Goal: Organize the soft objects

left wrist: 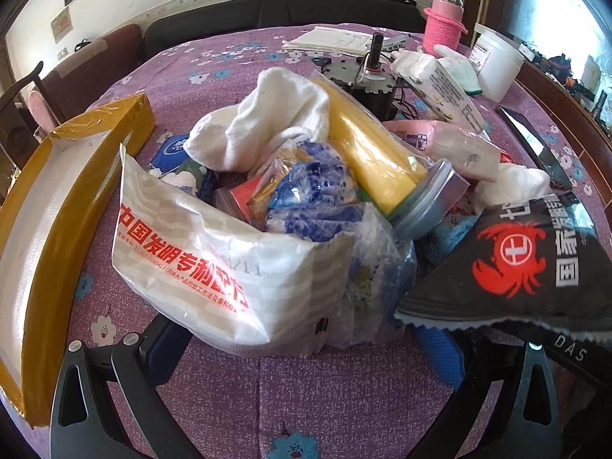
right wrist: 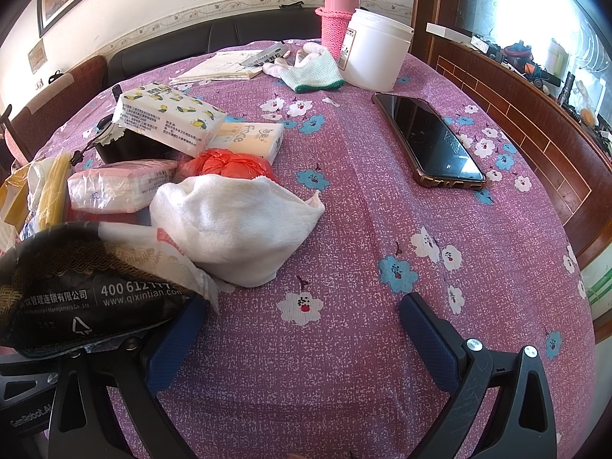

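A pile of soft items lies on the purple flowered tablecloth (left wrist: 306, 401). In the left wrist view my left gripper (left wrist: 306, 340) is open, its fingers either side of a white packet with red print (left wrist: 214, 267). Behind it lie blue-white wrapped packs (left wrist: 317, 195), a white towel (left wrist: 275, 126) and a yellow cloth roll in a zip bag (left wrist: 375, 153). A black crab-print bag (left wrist: 524, 264) covers the right finger. My right gripper (right wrist: 302, 329) is open and empty over bare cloth. A white towel (right wrist: 237, 225) and the black bag (right wrist: 76, 287) lie by its left finger.
An open yellow cardboard box (left wrist: 57, 206) stands at the left. Tissue packs (right wrist: 168, 118), a red plastic bag (right wrist: 229, 164), a glove (right wrist: 313, 72), a phone (right wrist: 428, 141), a white tub (right wrist: 375, 53) and a pink flask (right wrist: 336, 26) sit further back.
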A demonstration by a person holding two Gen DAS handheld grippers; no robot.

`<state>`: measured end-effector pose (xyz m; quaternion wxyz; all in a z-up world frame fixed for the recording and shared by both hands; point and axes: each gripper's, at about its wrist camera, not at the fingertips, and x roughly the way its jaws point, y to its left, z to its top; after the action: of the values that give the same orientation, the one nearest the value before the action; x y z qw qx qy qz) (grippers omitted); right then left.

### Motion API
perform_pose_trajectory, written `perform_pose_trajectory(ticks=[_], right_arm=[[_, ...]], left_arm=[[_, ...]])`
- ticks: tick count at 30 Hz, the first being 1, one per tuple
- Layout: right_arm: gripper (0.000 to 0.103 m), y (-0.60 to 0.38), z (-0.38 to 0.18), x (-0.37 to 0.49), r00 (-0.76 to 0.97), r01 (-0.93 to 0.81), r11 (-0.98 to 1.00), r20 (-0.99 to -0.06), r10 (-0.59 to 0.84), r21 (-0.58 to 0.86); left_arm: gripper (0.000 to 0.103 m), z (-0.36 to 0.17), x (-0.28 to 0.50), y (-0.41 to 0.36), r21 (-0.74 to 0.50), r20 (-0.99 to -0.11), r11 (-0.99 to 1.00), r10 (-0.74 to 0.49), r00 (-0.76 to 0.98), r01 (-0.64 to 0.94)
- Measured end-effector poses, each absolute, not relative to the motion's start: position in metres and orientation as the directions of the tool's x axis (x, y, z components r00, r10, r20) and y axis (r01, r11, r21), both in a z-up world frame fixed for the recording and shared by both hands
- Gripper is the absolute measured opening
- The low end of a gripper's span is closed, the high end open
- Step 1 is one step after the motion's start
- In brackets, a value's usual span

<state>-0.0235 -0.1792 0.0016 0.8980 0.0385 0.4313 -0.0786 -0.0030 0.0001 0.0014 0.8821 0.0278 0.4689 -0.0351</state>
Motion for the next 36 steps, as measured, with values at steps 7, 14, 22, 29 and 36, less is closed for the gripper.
perform_pose_trajectory(ticks=[7,14,22,29,36], right_arm=[[0.102,-0.179,0.002,-0.023,0.615,0.174,0.985,-0.781,-0.108,0.002],[0.102,-0.179,0.002,-0.024,0.616,0.174,0.985,-0.781,-0.108,0.001],[0.102,-0.179,0.001,-0.024,0.616,0.174,0.985,-0.781,-0.108,0.002],[0.102,-0.179,0.002,-0.024,0.615,0.175,0.985,-0.781,-0.107,0.002],[0.102,-0.176,0.002,-0.025,0.603,0.194,0.981,-0.789,-0.121,-0.002]], left_arm=[[0.103,0.003,-0.007,0.006,-0.019,-0.834,0.992,-0.083,0.546,0.121],[0.103,0.044,-0.049,0.04,-0.152,-0.699,0.982,-0.186,0.691,0.111],[0.103,0.067,-0.082,0.08,-0.195,-0.556,0.978,-0.171,0.813,0.072],[0.103,0.052,-0.076,0.105,-0.247,-0.613,0.968,-0.188,0.768,0.039],[0.103,0.065,-0.1,0.12,-0.226,-0.532,0.974,-0.115,0.839,-0.01]])
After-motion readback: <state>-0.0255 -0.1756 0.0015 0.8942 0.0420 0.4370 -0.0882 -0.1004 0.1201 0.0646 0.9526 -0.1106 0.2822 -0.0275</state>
